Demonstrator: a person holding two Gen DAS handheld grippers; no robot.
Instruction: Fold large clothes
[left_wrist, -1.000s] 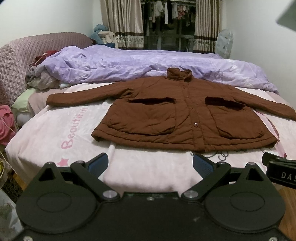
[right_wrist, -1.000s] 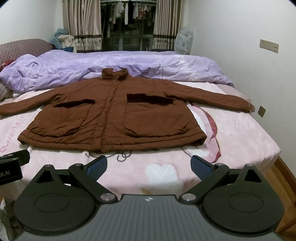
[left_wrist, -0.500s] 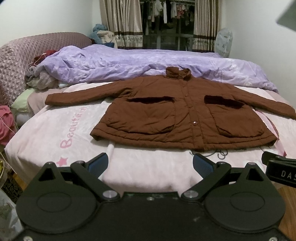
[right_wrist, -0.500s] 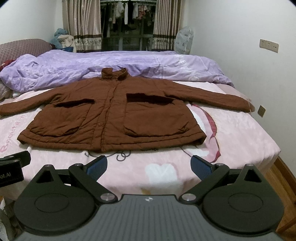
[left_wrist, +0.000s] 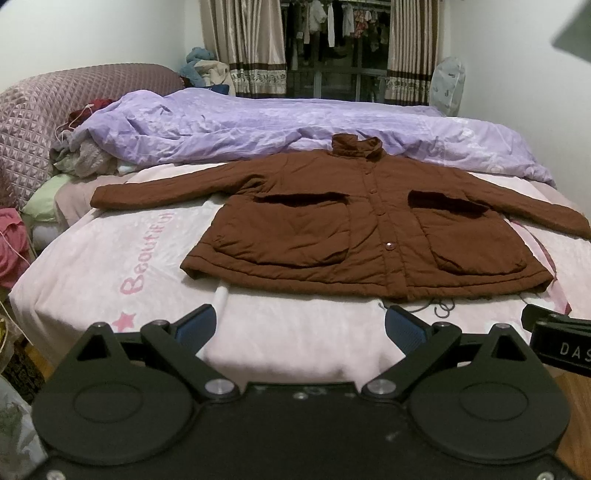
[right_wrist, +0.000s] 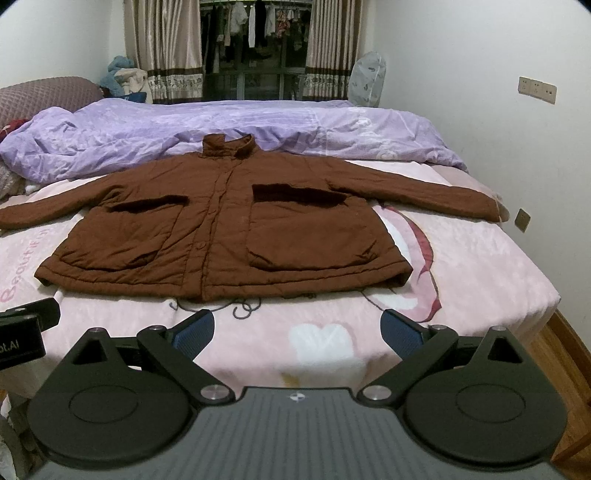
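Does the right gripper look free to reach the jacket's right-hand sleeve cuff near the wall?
Probably yes: the right gripper is open, and only bare pink bedsheet lies before the sleeve cuff.

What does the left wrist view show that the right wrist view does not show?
Only the left wrist view shows the green pillow and pink cloth beside the bed. Only the right wrist view shows the wall sockets and wooden floor. Both show the brown jacket spread flat, the purple duvet, and an open gripper: left gripper, right gripper.
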